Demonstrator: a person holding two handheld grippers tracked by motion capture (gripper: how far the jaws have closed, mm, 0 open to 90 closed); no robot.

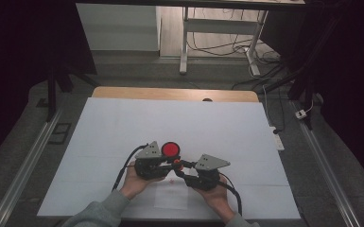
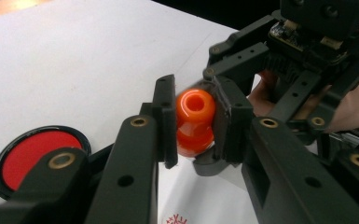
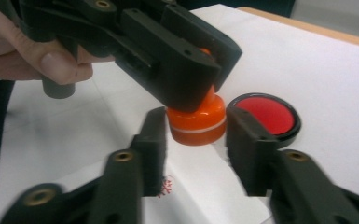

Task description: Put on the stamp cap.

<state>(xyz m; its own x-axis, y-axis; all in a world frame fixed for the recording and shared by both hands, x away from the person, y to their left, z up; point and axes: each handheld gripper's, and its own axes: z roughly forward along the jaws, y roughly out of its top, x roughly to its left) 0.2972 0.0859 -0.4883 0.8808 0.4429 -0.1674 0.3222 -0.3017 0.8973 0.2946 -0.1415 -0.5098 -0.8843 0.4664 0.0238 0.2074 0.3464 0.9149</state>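
The left hand-held gripper (image 2: 193,122) is clamping the orange stamp (image 2: 195,122) above the worktop (image 1: 123,127), near the red ink pad (image 1: 171,149), while the right hand-held gripper (image 3: 193,149) is standing open around its base, likely needing to back clear before stamping.

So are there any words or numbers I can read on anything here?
No words or numbers can be read.
Red stamped mark on the paper sheet: a small round pattern, too blurred to read.
Orange stamp: no writing shows.
Red ink pad: plain red, no label shows.
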